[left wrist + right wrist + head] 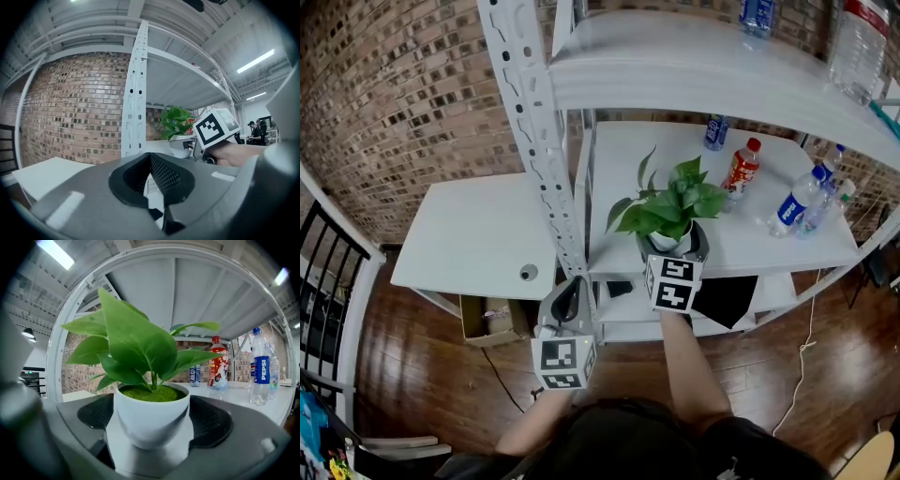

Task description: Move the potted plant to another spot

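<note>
A potted plant [667,211] with broad green leaves in a white pot stands near the front edge of the white middle shelf [619,164]. My right gripper [672,247] reaches in level and is open, one jaw on each side of the pot. In the right gripper view the pot [151,416] fills the gap between the dark pads [213,420], and I see no squeeze on it. My left gripper [569,292] hangs back by the shelf's upright, shut and empty. From the left gripper [151,174] view the plant [177,123] shows to the right, behind the right gripper's marker cube [215,127].
A perforated white upright [539,141] rises just left of the plant. A red bottle [742,166] and several blue-labelled bottles [797,202] stand on the shelf's right half. A white table [473,234] adjoins on the left, a cardboard box [487,319] below it. An upper shelf [694,66] overhangs.
</note>
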The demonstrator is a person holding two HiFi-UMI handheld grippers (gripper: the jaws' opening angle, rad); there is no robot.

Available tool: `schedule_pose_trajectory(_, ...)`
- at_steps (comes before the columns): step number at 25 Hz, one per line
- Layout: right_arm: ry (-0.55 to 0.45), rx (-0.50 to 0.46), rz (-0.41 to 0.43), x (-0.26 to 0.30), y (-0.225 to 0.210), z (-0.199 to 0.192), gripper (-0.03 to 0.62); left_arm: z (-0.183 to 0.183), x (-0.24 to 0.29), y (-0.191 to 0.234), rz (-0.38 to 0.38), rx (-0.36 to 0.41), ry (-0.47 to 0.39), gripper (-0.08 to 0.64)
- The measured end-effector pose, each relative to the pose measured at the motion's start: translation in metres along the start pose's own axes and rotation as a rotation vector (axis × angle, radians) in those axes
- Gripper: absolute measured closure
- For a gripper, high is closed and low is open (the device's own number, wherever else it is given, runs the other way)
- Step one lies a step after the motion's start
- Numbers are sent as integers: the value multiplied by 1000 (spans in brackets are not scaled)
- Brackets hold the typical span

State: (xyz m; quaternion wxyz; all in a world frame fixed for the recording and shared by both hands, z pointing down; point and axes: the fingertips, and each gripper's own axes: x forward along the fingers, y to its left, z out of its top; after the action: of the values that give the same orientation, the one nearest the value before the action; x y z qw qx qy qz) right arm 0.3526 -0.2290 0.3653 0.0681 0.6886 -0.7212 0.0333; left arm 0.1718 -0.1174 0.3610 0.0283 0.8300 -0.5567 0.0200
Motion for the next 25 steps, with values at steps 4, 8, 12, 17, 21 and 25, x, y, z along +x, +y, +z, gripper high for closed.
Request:
schedule_pose_trajectory(4, -5, -9, -31, 2, -4, 1, 123, -1, 3, 3, 6, 1, 2, 543)
schedule_pose_trajectory(8, -10, -5, -22, 0, -3, 3, 127, -2, 4, 3, 4, 1, 6, 544)
schedule_pose_trajectory(12, -21, -5, -14, -7, -3, 3, 129, -3, 4, 1, -4, 3, 8, 544)
schedule_pose_trajectory(17, -31, -16, 22, -32, 2, 9, 129, -5, 0, 3, -6, -7, 14, 545)
schedule_pose_trajectory(21, -55, -29, 51, -63, 15, 18, 129, -8, -8, 7, -9, -14, 24, 544)
schedule_pose_trajectory(25, -60, -43, 79, -100, 33, 20, 129, -10, -21, 13, -8, -19, 37, 545)
